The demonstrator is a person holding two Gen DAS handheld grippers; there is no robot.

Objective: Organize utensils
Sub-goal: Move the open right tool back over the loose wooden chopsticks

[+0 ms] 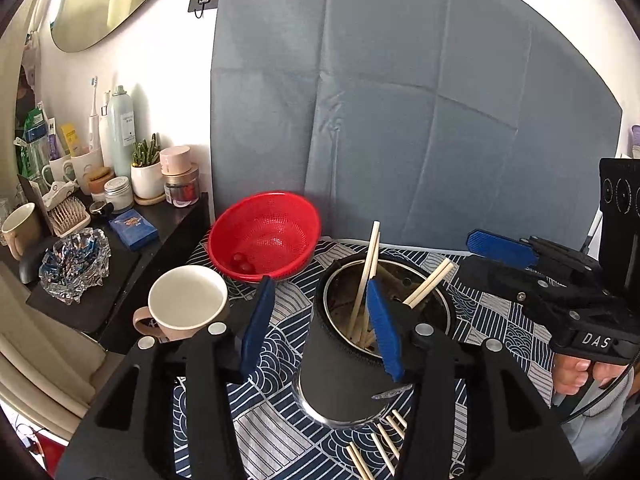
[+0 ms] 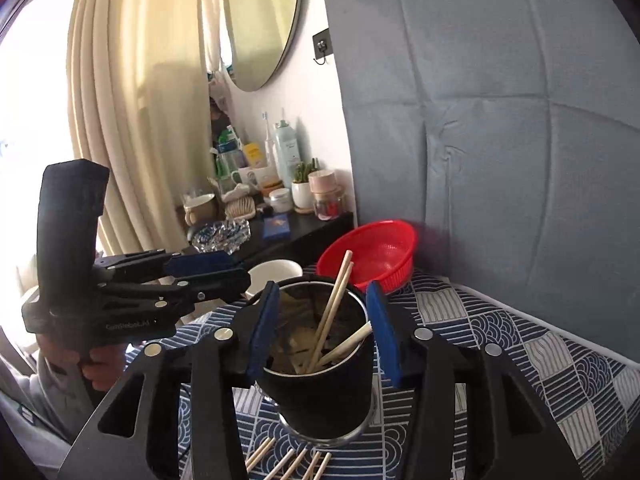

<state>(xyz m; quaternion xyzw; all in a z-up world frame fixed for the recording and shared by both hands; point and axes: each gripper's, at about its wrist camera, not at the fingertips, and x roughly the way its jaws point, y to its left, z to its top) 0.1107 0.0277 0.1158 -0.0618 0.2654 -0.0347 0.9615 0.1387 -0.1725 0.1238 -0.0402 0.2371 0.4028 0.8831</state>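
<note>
Jaws of the left gripper (image 1: 320,322) stand wide apart, holding nothing; its right pad (image 1: 384,332) overlaps the utensil holder (image 1: 340,364) rim. The right gripper (image 2: 324,330) gapes equally, empty, straddling the holder's mouth. Chopsticks (image 2: 332,316) lean inside; loose chopsticks (image 1: 380,444) lie on the patterned cloth (image 1: 280,432) below.

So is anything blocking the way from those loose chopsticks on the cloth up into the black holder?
Nothing visible does. The loose chopsticks lie on the patterned cloth right at the foot of the black holder, whose open top already holds a few chopsticks. Both the left gripper and right gripper hang open above it.
</note>
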